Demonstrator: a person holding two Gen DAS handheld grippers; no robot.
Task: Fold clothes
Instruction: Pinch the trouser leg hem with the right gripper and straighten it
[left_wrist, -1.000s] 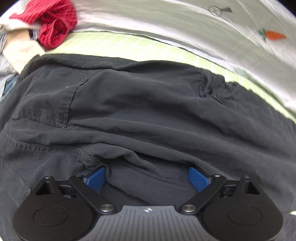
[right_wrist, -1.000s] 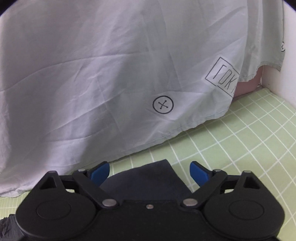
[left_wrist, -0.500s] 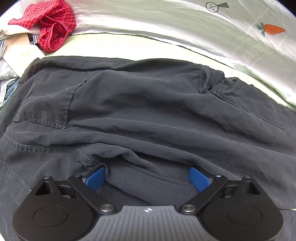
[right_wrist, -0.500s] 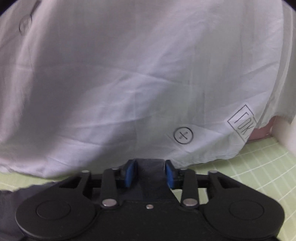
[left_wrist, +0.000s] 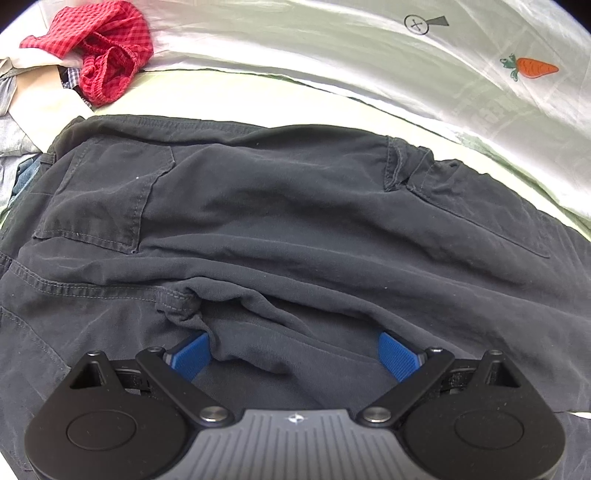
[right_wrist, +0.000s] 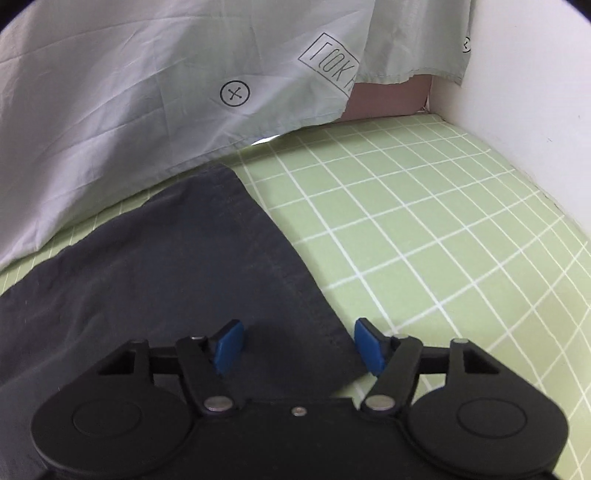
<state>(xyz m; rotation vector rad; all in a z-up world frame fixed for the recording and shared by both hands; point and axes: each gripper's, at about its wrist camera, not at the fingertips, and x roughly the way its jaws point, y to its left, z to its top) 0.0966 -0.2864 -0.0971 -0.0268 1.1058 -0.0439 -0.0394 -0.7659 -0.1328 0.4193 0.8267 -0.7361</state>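
Your right gripper (right_wrist: 299, 347), jaws opening, straddles the dark grey cotton trousers' (right_wrist: 177, 273) hem corner, lower centre; it may slip. Left gripper (left_wrist: 295, 354) gapes over the bunched crotch, holding nothing.

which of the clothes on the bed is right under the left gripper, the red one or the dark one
The dark trousers. They spread flat beneath the left gripper, its open fingers resting on a fold. The red checked garment lies crumpled at the far left.
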